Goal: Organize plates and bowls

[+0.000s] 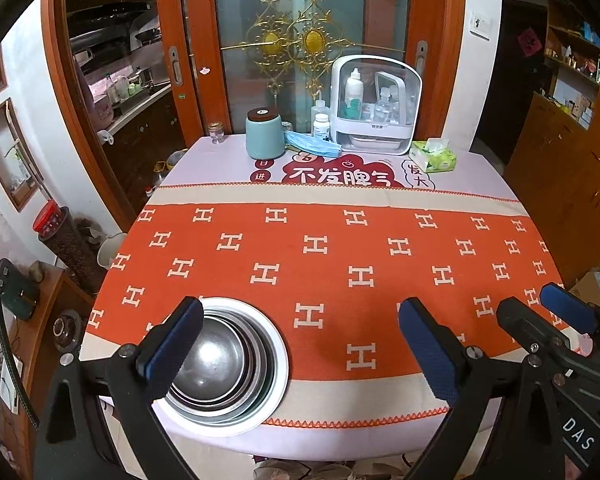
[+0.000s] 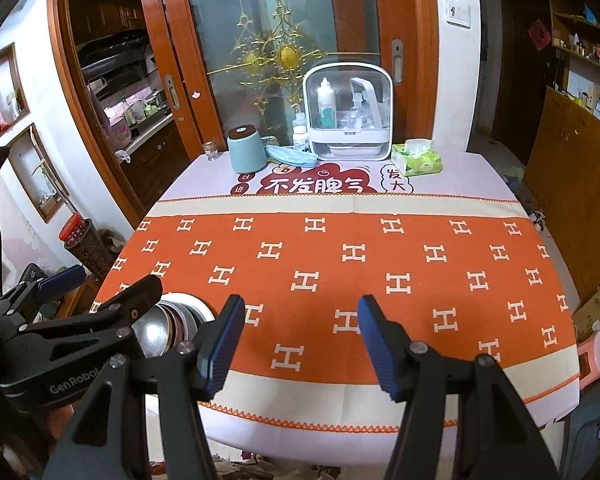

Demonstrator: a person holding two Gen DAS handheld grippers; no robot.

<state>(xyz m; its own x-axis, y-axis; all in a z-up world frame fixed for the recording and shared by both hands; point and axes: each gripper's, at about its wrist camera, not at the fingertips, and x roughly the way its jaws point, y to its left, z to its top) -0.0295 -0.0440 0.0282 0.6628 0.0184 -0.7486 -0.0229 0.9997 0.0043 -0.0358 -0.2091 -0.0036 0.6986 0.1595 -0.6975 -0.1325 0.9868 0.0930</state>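
Steel bowls (image 1: 216, 364) sitting nested on a white plate (image 1: 272, 376), near-left corner of the table, both tongs hovering empty.

L gripper (image 1: 300, 354) is hanging w/ jaws spread wide, its left pad (image 1: 172, 352) overlapping the stack in view, touching or not I can't tell; nothing gripped. R gripper (image 2: 300, 346) is hovering over bare orange H-print cloth (image 2: 340, 272), jaws well apart, holding nothing, just right of the stack. Far edge: teal mug (image 1: 265, 134), blue face mask (image 1: 310, 145), white storage box (image 1: 374, 106), tissue pack (image 1: 434, 155).
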